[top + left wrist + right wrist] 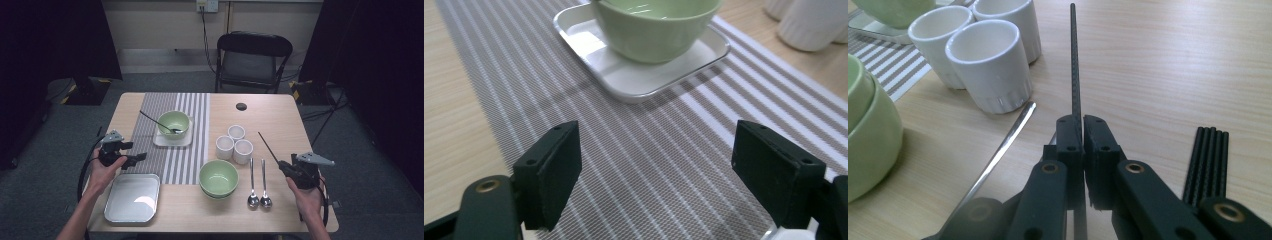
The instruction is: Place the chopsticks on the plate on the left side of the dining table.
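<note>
A: Count on the table (pixel 280 107)?

B: Green bowls: one on the small white tray (pixel 172 141) on the striped runner (pixel 172 165), with a dark spoon (pixel 159 123) in it; plus a stack (pixel 219 178) near the front edge, looks like two nested, can't confirm more. White cups (pixel 233 144): three, clustered, touching. Metal spoons (pixel 258 186): two, side by side, right of the stack. Large empty white tray (pixel 132 197): one, front left. Black chopsticks (pixel 1209 162): a bundle beside the right gripper's body, four ridges visible.

A: Grippers?

B: Left gripper (pixel 656 167): jaws wide apart, nothing between them, above the runner just short of the small tray. Right gripper (pixel 1082 131): jaws clamped tight on one thin black stick (pixel 1074 65). The stick points out past the jaws, over bare tabletop right of the cups and spoons. In the high view, right gripper (pixel 283 165) is at the right edge, stick angled up-left.

A: Any labels, text?

B: None readable on any item.

A: Beyond the table?

B: One black folding chair (pixel 251 61), far side.
</note>
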`<action>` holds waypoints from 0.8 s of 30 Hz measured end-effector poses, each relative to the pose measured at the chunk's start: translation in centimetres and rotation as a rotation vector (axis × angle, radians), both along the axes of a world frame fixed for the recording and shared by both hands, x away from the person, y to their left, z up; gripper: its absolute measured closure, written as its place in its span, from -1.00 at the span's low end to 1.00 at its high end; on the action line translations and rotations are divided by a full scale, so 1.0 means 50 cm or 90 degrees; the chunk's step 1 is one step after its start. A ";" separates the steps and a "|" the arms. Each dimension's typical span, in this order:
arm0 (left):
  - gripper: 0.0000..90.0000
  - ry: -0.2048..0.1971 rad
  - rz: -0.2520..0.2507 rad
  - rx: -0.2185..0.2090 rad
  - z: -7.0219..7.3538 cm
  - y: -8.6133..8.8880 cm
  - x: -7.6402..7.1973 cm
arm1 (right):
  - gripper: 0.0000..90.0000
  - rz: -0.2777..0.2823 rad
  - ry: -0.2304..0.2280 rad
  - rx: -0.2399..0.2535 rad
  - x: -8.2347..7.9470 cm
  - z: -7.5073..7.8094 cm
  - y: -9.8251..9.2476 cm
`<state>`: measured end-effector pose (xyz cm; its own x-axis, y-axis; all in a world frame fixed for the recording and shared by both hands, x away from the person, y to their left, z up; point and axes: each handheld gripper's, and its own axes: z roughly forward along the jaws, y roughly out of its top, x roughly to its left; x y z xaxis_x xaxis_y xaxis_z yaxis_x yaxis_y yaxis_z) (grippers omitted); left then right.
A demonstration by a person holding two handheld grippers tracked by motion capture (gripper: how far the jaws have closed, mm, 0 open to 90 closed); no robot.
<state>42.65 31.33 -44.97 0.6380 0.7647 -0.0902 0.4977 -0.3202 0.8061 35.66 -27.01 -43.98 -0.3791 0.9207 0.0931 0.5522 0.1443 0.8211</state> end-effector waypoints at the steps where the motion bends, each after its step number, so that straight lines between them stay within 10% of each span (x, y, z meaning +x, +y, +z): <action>1: -0.53 -0.003 -0.007 -0.003 0.004 -0.005 -0.001 | 0.92 0.000 -0.003 0.001 0.000 0.003 0.001; 24: -0.53 -0.015 -0.117 -0.046 0.070 -0.114 -0.014 | 0.92 0.061 -0.064 0.028 0.005 0.081 0.072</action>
